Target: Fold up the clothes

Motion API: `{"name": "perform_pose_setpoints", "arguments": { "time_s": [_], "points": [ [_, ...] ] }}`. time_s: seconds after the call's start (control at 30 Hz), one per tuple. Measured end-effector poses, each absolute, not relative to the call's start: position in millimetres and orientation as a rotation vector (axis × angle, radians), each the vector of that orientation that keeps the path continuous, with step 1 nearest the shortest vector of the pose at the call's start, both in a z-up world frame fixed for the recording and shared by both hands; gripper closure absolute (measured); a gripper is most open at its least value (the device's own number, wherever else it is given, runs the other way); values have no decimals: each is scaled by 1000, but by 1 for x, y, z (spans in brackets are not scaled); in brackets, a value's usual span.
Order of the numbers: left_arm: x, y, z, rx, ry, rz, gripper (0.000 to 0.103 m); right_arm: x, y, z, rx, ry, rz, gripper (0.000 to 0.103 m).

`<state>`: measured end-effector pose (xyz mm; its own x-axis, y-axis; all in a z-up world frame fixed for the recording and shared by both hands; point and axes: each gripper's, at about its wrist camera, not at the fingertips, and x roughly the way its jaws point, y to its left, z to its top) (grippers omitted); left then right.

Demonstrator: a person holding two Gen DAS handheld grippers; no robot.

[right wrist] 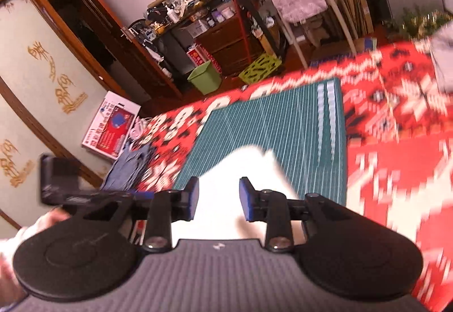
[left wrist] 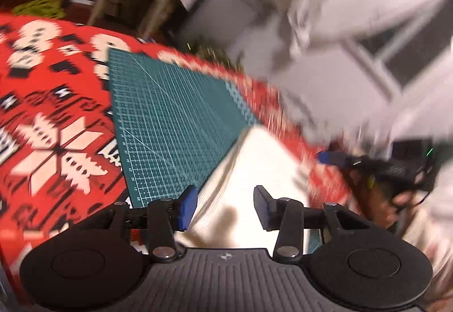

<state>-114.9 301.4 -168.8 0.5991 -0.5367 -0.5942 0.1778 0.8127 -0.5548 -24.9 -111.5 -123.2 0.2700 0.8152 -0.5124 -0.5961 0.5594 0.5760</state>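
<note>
Hovering above the work surface, the left gripper [left wrist: 225, 205] has its jaws set wide apart, with nothing between the blue ribbed pads [left wrist: 187, 208]. Directly beneath and ahead of it lies a white garment [left wrist: 254, 170], smooth and faintly sheened, with soft lengthwise creases and a tapered, roughly triangular outline; a dark shadow patch falls on the cloth near the jaws. The garment rests partly on a teal cutting mat [left wrist: 170, 119], flat and rectangular, printed with a fine white grid and edge numerals. The mat sits on a red cloth [left wrist: 56, 119] covering the counter, patterned with blocky white and black snowflake motifs of a knitted look.

From the right wrist view, the right gripper [right wrist: 218, 203] likewise shows its jaws open at a moderate width and holding nothing, the white garment [right wrist: 246, 170] lying below and ahead of them on the teal mat [right wrist: 283, 125]. A folded blue denim item [right wrist: 127, 170] lies at the left edge of the red cloth [right wrist: 396, 156], well apart from the white garment.

Both views are motion-blurred. Beyond the counter stand a lime-green bin [right wrist: 205, 78] and cluttered shelving [right wrist: 198, 9].
</note>
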Motion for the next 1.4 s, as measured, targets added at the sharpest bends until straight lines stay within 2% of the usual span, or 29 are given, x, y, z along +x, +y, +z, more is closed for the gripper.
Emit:
{"name": "perform_pose_setpoints", "arguments": {
  "time_s": [0.07,0.17,0.33,0.43,0.63,0.93,1.07,1.23,1.4],
  "points": [
    [-107,297,-174,-398,887,-443,60,-42,-118,-125,303,884,969,69],
    [-98,303,-185,-425,944,-457,60,-64,-123,-127,326,897,969,69],
    [-99,319,-200,-583,965,-466,76,-90,-129,-137,379,922,958,69],
    [-109,324,-206,-659,967,-465,79,-101,-131,-144,413,947,954,67],
    [-144,320,-219,-865,987,-433,80,-120,-140,-152,458,967,953,67],
    [-224,250,-230,-1084,943,-294,82,-142,-175,-161,457,974,844,68],
    [-234,240,-229,-1107,901,-245,82,-149,-183,-163,418,932,775,77],
    [-243,231,-226,-1128,852,-193,82,-141,-159,-162,317,865,781,77],
    [-243,229,-221,-1093,839,-178,82,-140,-155,-167,312,888,773,75]
  ]
}}
